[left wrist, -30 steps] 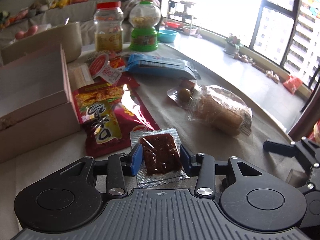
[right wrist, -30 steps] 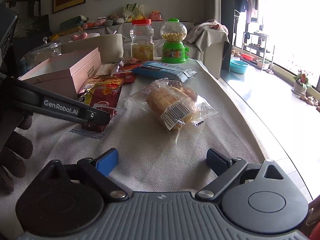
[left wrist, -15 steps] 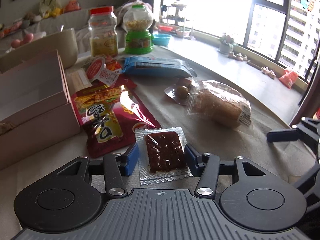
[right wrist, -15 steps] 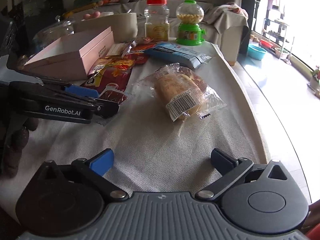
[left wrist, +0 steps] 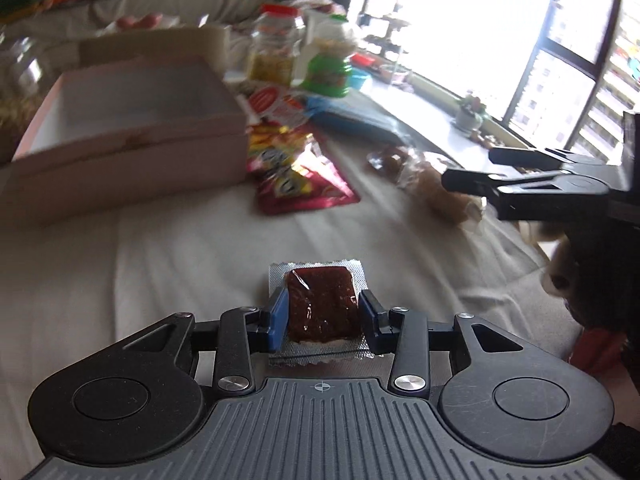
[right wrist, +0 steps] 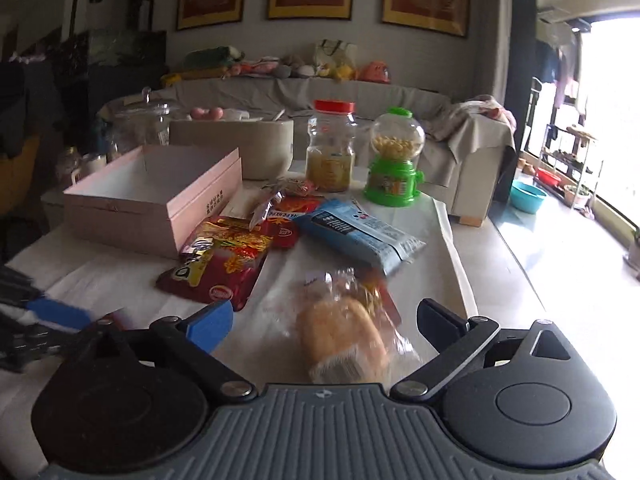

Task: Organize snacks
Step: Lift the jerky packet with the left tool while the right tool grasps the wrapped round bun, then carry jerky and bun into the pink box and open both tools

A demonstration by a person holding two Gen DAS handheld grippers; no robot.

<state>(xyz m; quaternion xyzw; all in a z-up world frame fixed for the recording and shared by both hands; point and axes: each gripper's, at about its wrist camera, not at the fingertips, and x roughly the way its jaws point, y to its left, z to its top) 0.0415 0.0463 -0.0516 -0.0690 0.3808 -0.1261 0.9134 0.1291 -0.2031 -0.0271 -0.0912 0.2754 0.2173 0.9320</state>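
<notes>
Far off to the left of my left tongs [left wrist: 323,316] sits the open pink box [left wrist: 132,120], with the red snack bag [left wrist: 296,172] lying right against its near corner, both well ahead of the tips. The left tongs themselves are closing in on the little sachet with the dark brown slab [left wrist: 320,306] inside; the blue pads look like they're right up against both sides of it and its foil edge is crumpled between them (so I'd call that clamped). Under it is just the pale cloth on the desk [left wrist: 180,264].

Further ahead and to the right of those tongs are the jar with the red lid [left wrist: 276,44] and the green candy dispenser [left wrist: 328,68], both blurry in the left wrist view. The long blue packet [left wrist: 352,116] lies just in front of them.

Then the bagged bread roll [right wrist: 344,340]: in the right wrist view it sits between the fingers of my right tongs [right wrist: 324,320], close to the body of the tool. Those tongs stand wide apart, with a clear gap from each finger to the wrapper, so nothing is gripped there. From the left camera the right tongs come in from the right edge, with the roll just beyond and below their tips.

Ahead of the right tongs the same spread shows sharper: box to the left, red bag beside it, blue packet in the middle, jar and dispenser at the back of the desk.
</notes>
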